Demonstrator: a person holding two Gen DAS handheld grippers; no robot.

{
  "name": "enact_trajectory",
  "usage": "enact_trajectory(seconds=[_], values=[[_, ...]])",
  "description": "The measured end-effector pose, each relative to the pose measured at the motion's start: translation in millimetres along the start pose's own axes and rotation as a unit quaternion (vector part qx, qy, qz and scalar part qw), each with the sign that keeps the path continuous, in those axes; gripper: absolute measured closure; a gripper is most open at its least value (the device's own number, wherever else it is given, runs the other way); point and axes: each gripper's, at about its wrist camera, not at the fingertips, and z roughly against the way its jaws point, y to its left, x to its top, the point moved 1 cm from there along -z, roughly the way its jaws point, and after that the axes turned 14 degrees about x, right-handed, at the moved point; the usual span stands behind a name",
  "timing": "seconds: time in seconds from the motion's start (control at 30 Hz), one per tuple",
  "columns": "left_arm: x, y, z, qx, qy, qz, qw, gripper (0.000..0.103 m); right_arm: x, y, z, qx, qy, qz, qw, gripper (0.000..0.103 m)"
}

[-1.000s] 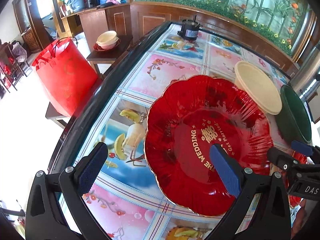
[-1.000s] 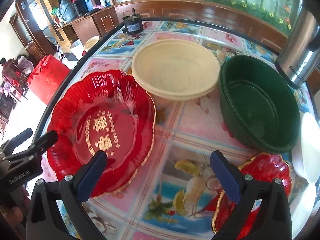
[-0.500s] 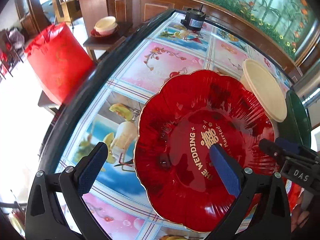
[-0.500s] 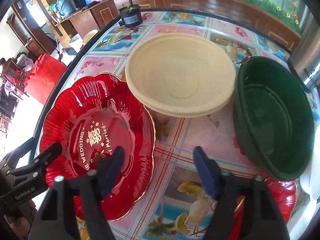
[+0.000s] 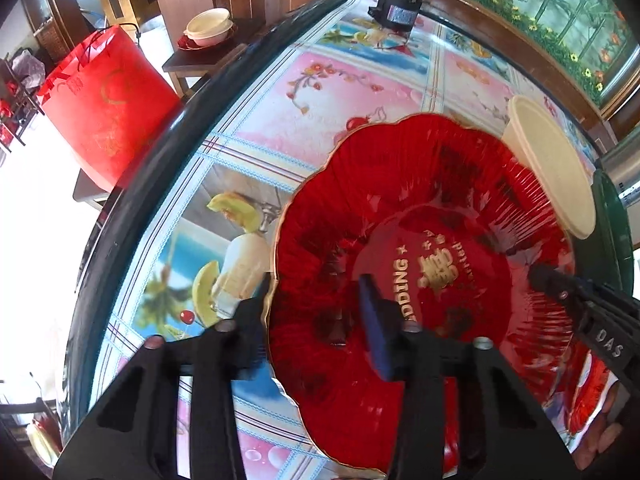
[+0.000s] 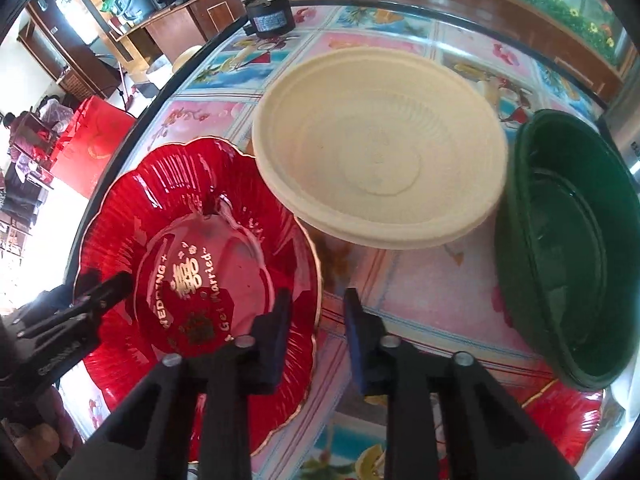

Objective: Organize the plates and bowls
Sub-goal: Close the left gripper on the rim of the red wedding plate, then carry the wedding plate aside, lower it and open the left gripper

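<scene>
A large red scalloped plate (image 5: pixel 420 216) with gold lettering lies on the patterned table; it also shows in the right wrist view (image 6: pixel 192 240). My left gripper (image 5: pixel 316 316) straddles the plate's left rim, one finger outside, one inside, jaws partly closed with a gap. My right gripper (image 6: pixel 316 332) straddles the plate's right rim, jaws narrowed, a small gap left. A cream bowl (image 6: pixel 376 140) sits behind the plate and a dark green bowl (image 6: pixel 568 252) to its right. A second red plate (image 6: pixel 560 420) lies at the near right.
A black motor (image 6: pixel 268 20) stands at the table's far edge. The table's dark rim (image 5: pixel 152 184) runs along the left. Off the table are a red bag (image 5: pixel 104 104) and a side table with stacked bowls (image 5: pixel 208 28). A steel pot (image 5: pixel 624 160) is at the right.
Both grippers have moved in onto opposite rims of the large red plate and their jaws have narrowed from wide open. The plate has stayed on the table.
</scene>
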Motion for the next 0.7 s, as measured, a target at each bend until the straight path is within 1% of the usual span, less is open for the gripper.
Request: enact_trajectory(seconds=[0.03, 0.13, 0.2, 0.3, 0.43, 0.7], values=[[0, 1, -1, -0.001, 0.0, 0.002, 1.0, 0.071, 0, 1, 1, -0.005, -0.002, 0.003, 1.0, 0.092], [3, 6, -4, -0.015, 0.006, 0.009, 0.9998, 0.075, 1, 1, 1, -0.005, -0.003, 0.005, 1.0, 0.092], [3, 5, -3, -0.014, 0.006, 0.005, 0.9999, 0.075, 0, 1, 1, -0.006, -0.004, 0.008, 1.0, 0.092], [2, 4, -2, -0.012, 0.001, 0.003, 0.9999, 0.075, -2, 7, 1, -0.022, -0.007, 0.022, 0.999, 0.092], [0, 6, 0, -0.017, 0.003, 0.007, 0.9998, 0.076, -5, 8, 4, -0.024, -0.013, 0.023, 0.999, 0.092], [-6, 16, 18, -0.021, -0.009, 0.011, 0.9997, 0.076, -12, 20, 13, -0.031, -0.023, 0.029, 0.999, 0.092]])
